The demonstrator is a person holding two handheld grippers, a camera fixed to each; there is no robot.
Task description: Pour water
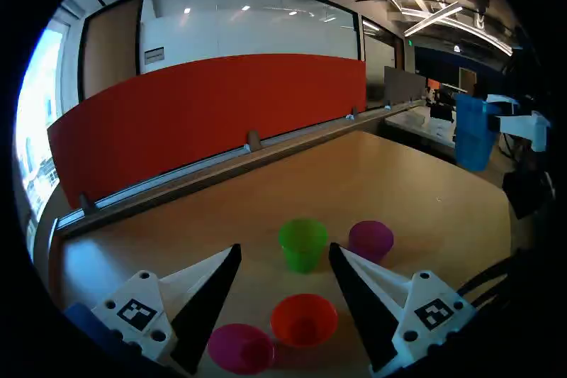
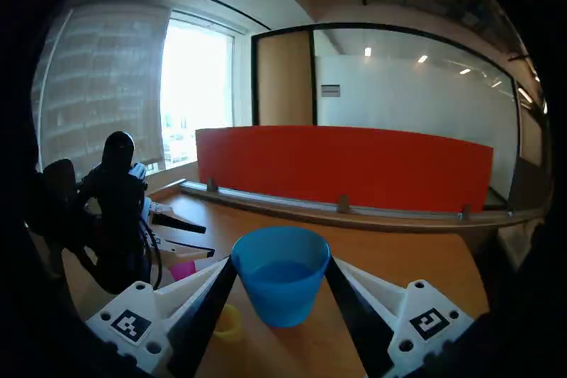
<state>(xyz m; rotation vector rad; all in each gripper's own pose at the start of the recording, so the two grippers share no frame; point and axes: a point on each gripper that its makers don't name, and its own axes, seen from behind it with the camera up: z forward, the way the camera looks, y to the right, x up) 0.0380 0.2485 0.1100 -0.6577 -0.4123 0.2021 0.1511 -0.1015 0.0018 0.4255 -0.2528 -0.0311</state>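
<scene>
An office: glass-walled room (image 1: 248, 23), red desk divider (image 2: 340, 165), wooden desk (image 1: 397, 179).

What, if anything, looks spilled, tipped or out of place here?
Nothing stands out. The green cup, purple cup, orange cup and magenta cup stand upright on the table, with no puddle visible. The right gripper holds the blue cup level, water inside.

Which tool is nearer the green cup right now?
Left. The left tool is open just short of the green cup; the right tool grips the blue cup well off to the side.
</scene>
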